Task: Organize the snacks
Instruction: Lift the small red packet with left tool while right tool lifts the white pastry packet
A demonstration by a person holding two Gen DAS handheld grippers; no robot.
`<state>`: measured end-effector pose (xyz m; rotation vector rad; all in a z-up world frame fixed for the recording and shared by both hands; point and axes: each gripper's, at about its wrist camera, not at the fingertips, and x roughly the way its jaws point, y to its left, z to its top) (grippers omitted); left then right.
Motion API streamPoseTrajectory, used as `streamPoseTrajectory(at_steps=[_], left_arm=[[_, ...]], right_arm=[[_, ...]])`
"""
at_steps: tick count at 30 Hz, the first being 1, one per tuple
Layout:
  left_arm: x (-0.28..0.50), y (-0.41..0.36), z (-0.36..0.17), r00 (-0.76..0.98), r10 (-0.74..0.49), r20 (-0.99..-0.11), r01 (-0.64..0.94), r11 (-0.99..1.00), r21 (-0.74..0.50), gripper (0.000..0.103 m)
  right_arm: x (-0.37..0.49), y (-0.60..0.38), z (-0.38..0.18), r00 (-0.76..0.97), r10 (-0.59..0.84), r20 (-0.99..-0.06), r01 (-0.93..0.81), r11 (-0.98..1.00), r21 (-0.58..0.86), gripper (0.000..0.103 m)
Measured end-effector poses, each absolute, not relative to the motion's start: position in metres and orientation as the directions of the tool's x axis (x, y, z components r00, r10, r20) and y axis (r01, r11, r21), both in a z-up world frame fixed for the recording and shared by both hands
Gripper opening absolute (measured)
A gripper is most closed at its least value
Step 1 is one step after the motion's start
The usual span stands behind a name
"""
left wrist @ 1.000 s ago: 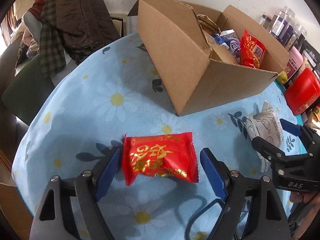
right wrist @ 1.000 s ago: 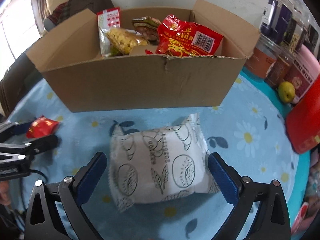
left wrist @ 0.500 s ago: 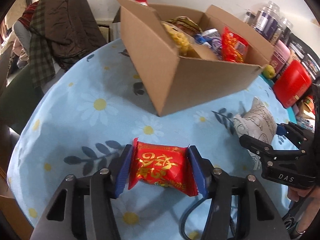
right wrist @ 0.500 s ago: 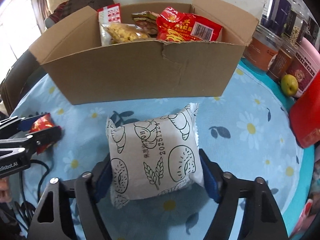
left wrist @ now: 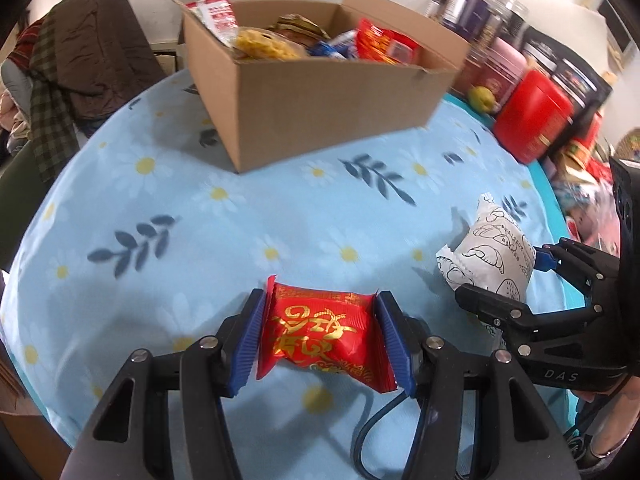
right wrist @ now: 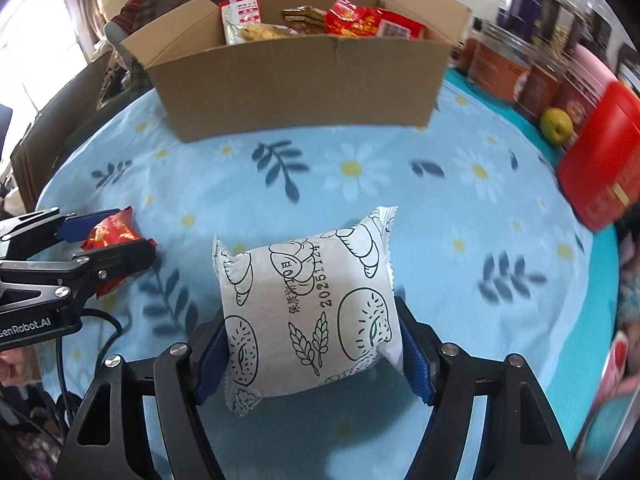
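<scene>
Daisy-print tablecloth [left wrist: 224, 216] is being crossed toward the cardboard box [left wrist: 320, 104]. Red snack packet [left wrist: 320, 338] is being pinched by left gripper [left wrist: 320, 340]; white pastry packet [right wrist: 308, 312] by right gripper [right wrist: 312, 356]. Both judged light, soft, crushable; best gripped mid-body, gently.

I see a red packet [left wrist: 320, 336] with gold lettering between blue pads [left wrist: 250, 344] on my black left gripper [left wrist: 320, 340], and a white packet [right wrist: 308, 312] with black line drawings of bread and wheat in my right gripper [right wrist: 312, 356]. The surface [right wrist: 400, 184] wears a light blue cloth with white, yellow-centred daisies and dark blue leaf sprigs. The brown cardboard box [left wrist: 320, 112] sits beyond, a red tin [left wrist: 532, 116] beside it.
</scene>
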<state>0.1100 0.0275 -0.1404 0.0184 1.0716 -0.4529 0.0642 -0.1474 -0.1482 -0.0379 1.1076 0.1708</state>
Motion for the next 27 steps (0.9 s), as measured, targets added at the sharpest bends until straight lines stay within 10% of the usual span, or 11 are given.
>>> streamPoseTrajectory(at_steps=[27], left_arm=[[0.055, -0.002, -0.150, 0.380, -0.292, -0.878, 0.487, 0.870, -0.078, 0.076]], right_arm=[[0.051, -0.149, -0.159, 0.416, 0.083, -0.906, -0.168, 0.986, 0.013, 0.096]])
